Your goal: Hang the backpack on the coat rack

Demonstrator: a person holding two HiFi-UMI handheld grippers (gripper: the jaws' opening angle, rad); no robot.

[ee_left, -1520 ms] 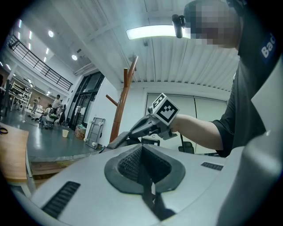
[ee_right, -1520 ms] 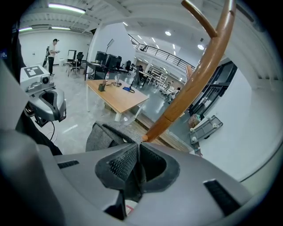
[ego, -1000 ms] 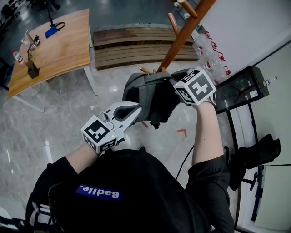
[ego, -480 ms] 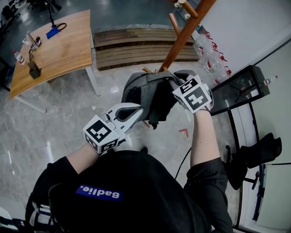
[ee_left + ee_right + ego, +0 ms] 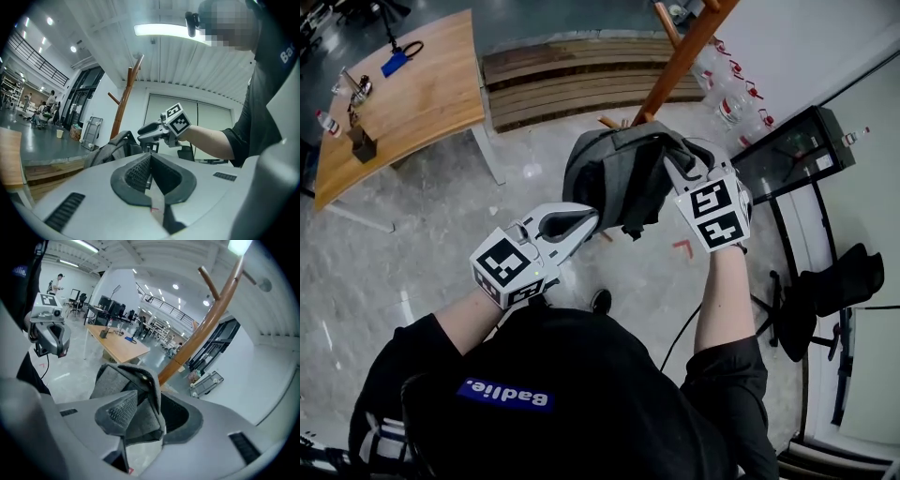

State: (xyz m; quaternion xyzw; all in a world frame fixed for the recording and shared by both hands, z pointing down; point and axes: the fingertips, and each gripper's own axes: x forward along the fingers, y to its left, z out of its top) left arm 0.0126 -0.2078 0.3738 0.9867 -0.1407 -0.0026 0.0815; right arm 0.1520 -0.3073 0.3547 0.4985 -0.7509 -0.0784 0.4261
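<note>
Grey polished floor (image 5: 412, 253), wooden table (image 5: 412, 94) at far left. Wooden coat rack (image 5: 680, 56) slants up behind. Grey backpack (image 5: 619, 178) sits against its pole, between 2 grippers; peg contact not discernible. Right gripper (image 5: 145, 404): jaws opening, backpack fabric between them. Left gripper (image 5: 589, 221): jaws closed, empty, tip just beside backpack's lower edge.
</note>
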